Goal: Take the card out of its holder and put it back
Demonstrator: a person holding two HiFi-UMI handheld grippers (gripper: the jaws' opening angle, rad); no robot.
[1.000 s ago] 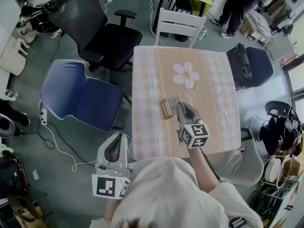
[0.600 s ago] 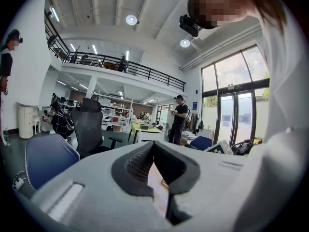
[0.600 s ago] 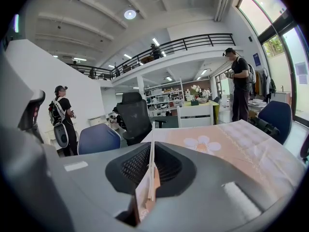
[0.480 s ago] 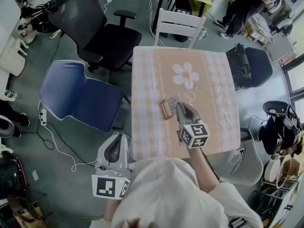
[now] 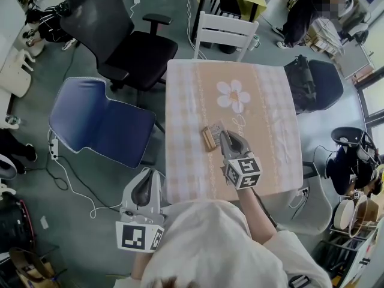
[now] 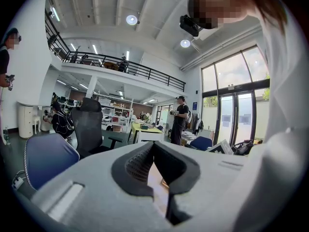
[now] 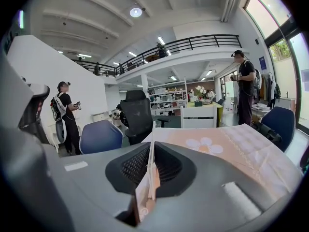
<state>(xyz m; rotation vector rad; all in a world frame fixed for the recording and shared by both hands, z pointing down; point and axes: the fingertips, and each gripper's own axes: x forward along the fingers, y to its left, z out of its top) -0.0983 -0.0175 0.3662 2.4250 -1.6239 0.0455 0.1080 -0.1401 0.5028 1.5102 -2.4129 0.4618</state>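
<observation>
hardly anything has changed in the last second: the right gripper stays clamped on the card, just beside the holder on the table. the card seems still outside it, so putting it back remains. the left gripper waits closed and empty.

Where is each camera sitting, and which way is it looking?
Head view: on the person's head, looking steeply down at the table; it shows their shoulders, the left gripper and the right gripper.
Left gripper view: on the left gripper, looking across the room past its shut jaws; the person's sleeve fills the right side.
Right gripper view: on the right gripper, looking over the table along jaws shut on the card.
Shared: all three show the blue chair.
</observation>
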